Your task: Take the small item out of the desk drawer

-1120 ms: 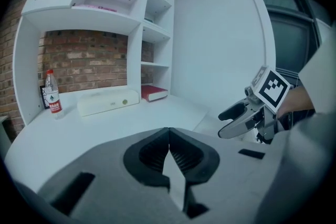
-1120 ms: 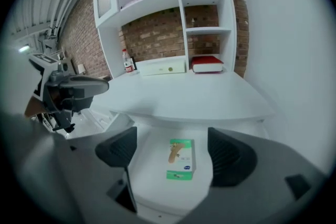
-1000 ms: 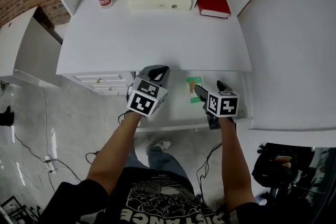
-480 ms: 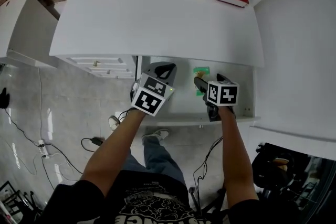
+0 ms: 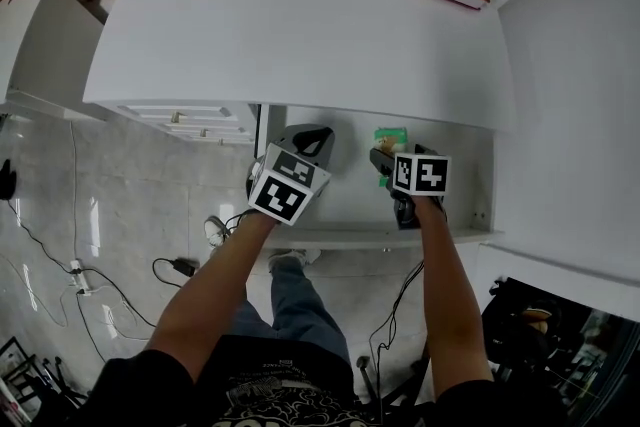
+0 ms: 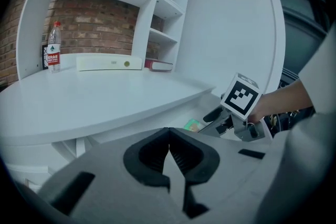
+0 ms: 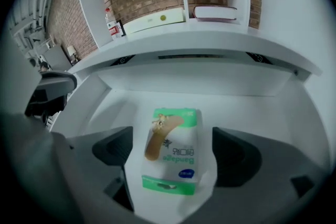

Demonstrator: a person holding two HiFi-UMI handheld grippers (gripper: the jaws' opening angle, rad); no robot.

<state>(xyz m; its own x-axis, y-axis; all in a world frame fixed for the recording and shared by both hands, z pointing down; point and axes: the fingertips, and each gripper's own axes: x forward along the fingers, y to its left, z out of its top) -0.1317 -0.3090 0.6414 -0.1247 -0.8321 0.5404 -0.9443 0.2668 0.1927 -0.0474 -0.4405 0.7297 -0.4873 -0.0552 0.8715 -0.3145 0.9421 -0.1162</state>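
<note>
Clearly the reach into the open drawer (image 5: 352,207) is the step in hand: the drawer is pulled out from under the near edge of the tabletop (image 5: 300,35), and the small box (image 7: 173,149) lies flat on its floor, towards the right side. The right tongs (image 5: 397,158) are lowered over it with their jaws opening; the box sits between them, but neither pad touches it and a gap shows on each side. The left tongs (image 6: 169,150) hang over the left part of the drawer, jaws together with nothing between them, taking no part in the grasp.

By my reading, nothing has been lifted yet. The next move calls for settling the right tongs a little lower so the pads meet the box's long sides squarely, then closing and raising it clear of the drawer front. The box is light card and could skid on the smooth white floor if one pad arrives first.

As for print, the box is white with green bands and a drawing of a tan plaster strip; the word "Bandage" reads upside down in the right gripper view. A small blue oval mark beneath it is too small to read.
</note>
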